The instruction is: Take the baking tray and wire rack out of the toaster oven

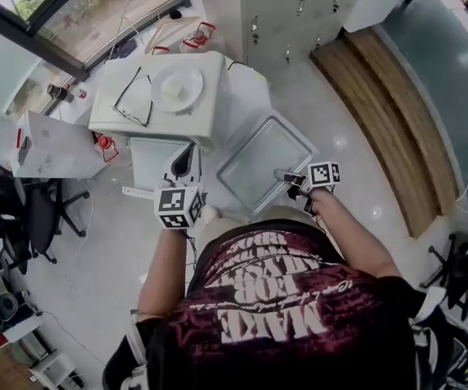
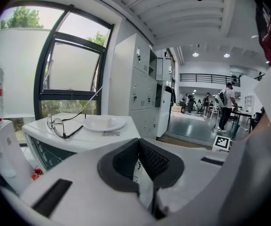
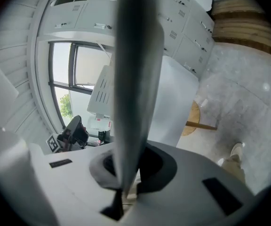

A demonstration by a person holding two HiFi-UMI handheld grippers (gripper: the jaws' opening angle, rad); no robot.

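Observation:
In the head view the grey baking tray hangs flat in the air in front of the person. My right gripper is shut on the tray's near right edge. The right gripper view shows the tray edge-on as a grey band that runs up from the closed jaws. The white toaster oven stands to the left, with a pair of glasses and a white plate on top. My left gripper hovers before the oven's front, its pads together and holding nothing. No wire rack shows in any view.
A white box and a small red object sit left of the oven. A black office chair stands further left. White lockers line the back and a wooden platform runs along the right. People stand far off.

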